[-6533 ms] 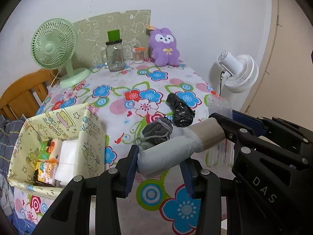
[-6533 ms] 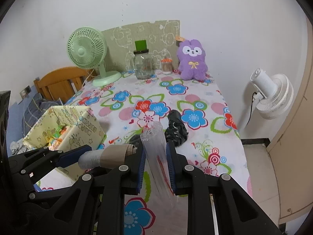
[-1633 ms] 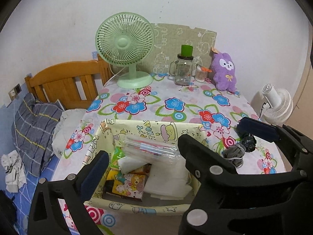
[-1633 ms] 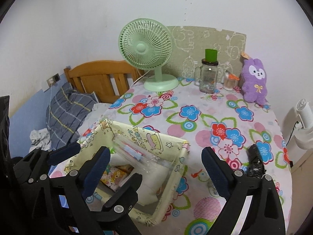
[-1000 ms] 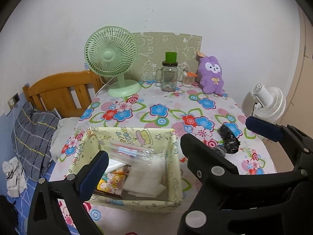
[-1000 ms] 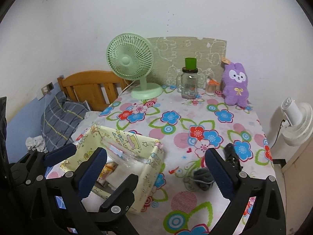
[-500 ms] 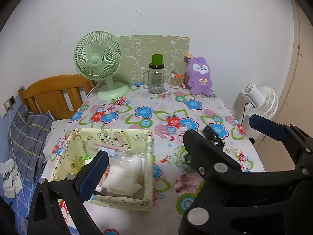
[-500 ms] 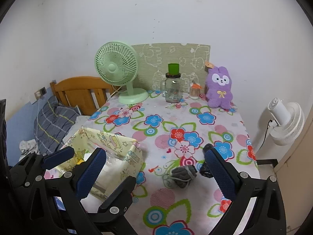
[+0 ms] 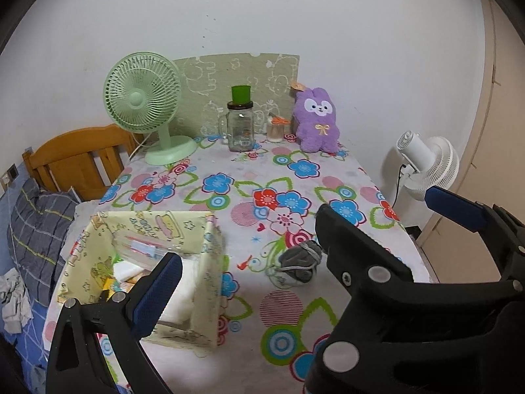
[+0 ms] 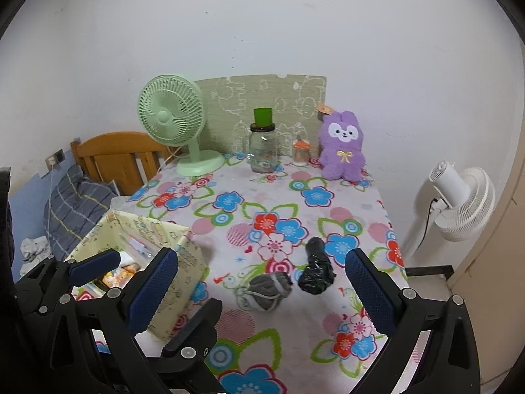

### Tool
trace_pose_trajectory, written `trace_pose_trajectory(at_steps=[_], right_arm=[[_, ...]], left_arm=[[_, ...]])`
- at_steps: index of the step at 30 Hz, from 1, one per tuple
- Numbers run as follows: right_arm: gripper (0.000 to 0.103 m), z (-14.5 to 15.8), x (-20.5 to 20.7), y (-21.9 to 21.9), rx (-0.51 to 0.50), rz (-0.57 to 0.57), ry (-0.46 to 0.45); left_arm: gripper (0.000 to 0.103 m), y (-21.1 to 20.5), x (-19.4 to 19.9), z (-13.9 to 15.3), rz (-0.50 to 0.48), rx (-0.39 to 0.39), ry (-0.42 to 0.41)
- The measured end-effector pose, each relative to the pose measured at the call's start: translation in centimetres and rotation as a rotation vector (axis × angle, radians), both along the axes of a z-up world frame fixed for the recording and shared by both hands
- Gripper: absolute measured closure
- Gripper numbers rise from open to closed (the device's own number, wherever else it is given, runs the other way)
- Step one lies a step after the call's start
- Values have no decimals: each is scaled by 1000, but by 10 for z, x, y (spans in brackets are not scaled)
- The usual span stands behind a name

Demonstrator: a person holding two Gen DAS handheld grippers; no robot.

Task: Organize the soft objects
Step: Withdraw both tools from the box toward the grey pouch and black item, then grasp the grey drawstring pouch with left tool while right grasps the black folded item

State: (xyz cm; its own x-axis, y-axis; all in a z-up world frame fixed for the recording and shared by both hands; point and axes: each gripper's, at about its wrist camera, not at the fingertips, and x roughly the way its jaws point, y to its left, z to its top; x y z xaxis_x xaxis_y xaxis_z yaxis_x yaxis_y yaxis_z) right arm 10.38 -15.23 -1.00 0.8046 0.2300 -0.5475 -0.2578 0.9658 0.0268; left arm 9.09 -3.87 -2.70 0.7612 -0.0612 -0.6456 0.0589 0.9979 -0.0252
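A big table (image 10: 354, 197) with a bright flower cloth filled most of both views. At its back stood a green fan (image 10: 172, 118), a glass jar with a green cup on top (image 10: 262, 151) and a purple plush bunny (image 10: 343, 146). A white fan (image 10: 459, 203) stood off to the right of the table, and a wooden headboard (image 9: 78, 161) was off to the left.

Near the front left edge sat a yellow fabric box (image 9: 210, 279) with cartoon pictures on it. Inside lay a clear plastic bag (image 9: 144, 249) and some white folded soft things.

The left gripper (image 9: 295, 256) was wide open and had nothing in it. The right gripper (image 10: 262, 282) was wide open too, and empty. Both hung above the front of the table.

Two small soft things were left out on the cloth, to the right of the box. One was a gray bundle with a cord (image 10: 270, 289). The other was a black rolled bundle (image 10: 316, 271), shiny and crinkly, lying just beside the gray one.

The gray bundle looked light and squishy, so it would squash when pinched. A good place to grab it seemed to be across its fat middle, not the loose cord, which could slip or let it dangle. The black one looked light as well, but its shiny skin might be slippery, so the middle of the roll looked best.
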Motion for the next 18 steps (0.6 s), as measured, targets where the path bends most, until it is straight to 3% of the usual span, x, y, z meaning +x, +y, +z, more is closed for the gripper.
trace_pose_trajectory(at_steps=[15,18], right_arm=[[0,-28,14,-38,12,-68,15],[0,-36,18,-44,7,-81,20]], left_arm=[[0,-31,18,-28,-6,2,33],[0,-35,21,-38,0,-26,51]])
